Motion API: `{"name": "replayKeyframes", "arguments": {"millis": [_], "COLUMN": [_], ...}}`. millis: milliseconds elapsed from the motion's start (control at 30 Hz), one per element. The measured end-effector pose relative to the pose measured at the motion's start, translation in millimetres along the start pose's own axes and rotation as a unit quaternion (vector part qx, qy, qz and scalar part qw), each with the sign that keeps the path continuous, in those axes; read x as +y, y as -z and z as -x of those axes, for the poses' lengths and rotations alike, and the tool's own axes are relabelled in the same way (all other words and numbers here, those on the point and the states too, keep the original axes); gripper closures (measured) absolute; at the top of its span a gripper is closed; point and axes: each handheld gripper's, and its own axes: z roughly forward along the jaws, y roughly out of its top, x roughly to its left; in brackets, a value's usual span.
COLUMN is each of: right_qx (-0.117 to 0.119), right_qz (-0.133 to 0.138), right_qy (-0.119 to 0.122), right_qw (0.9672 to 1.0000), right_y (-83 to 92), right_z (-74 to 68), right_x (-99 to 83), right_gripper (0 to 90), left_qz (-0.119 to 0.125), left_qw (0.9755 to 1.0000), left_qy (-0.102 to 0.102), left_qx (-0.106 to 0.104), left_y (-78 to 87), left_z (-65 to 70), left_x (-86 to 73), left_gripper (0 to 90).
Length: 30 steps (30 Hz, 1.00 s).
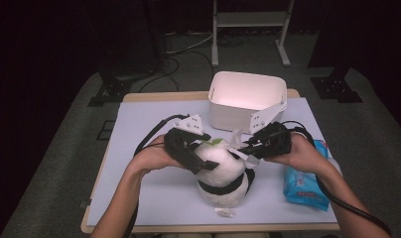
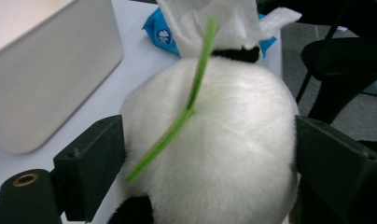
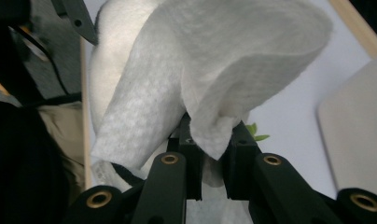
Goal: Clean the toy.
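A black-and-white plush panda [image 1: 223,173] sits near the table's front edge, with a green stem [image 2: 191,102] lying over its white head [image 2: 224,154]. My left gripper [image 1: 204,151] straddles that head from the left. Its jaws stand wide on either side and the fur just meets the pads [image 2: 107,158] without being squeezed. My right gripper [image 3: 210,140] comes in from the right, shut on a folded white wipe [image 3: 214,70]. The wipe [image 1: 235,144] is held against the top of the panda's head.
A white plastic bin [image 1: 245,99] stands at the back of the pale table [image 1: 154,129], just beyond both grippers. A blue pack of wipes [image 1: 305,186] lies at the right, under the right forearm. Cables trail from both grippers.
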Motion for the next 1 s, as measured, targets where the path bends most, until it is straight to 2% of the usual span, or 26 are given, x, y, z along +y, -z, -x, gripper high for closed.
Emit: {"name": "replayKeyframes", "arguments": {"millis": [133, 267, 333, 533, 667, 733, 1000], "right_qx": [-0.001, -0.013, -0.006, -0.005, -0.01, -0.007, -0.003], "right_qz": [0.0, 0.005, 0.023, 0.041, 0.017, 0.012, 0.006], "right_qy": [-0.001, 0.002, 0.002, 0.022, 0.031, 0.022, 0.013], "right_qw": [1.0, 0.9999, 0.9997, 0.9989, 0.9993, 0.9997, 0.9999], "right_y": [1.4, 10.4, 17.0, 25.8, 19.6, 18.6, 16.8], "right_z": [1.6, 1.6, 1.4, -5.7, -8.5, -5.1, -2.7], "right_x": [-1.0, 1.2, 3.8, 20.8, 26.2, 22.1, 14.0], "right_gripper": [79.2, 79.3, 79.3, 79.2, 79.3, 79.4, 79.8], "left_qz": [0.015, 0.014, 0.009, -0.001, -0.007, -0.006, -0.005], "left_qw": [0.9998, 0.9997, 0.9997, 0.9996, 0.9996, 0.9997, 0.9998], "left_qy": [-0.007, -0.017, -0.021, -0.027, -0.025, -0.022, -0.017], "left_qx": [0.005, 0.008, 0.009, 0.011, 0.014, 0.011, 0.005], "left_y": [-1.4, -3.5, -6.3, -18.8, -23.9, -24.8, -26.5], "left_z": [1.8, 3.2, 4.0, 6.6, 7.4, 6.9, 5.1], "left_x": [-2.0, 4.3, 8.1, 22.0, 26.4, 26.1, 27.3], "left_gripper": [27.0, 31.7, 31.8, 31.7, 31.0, 28.8, 18.2]}}
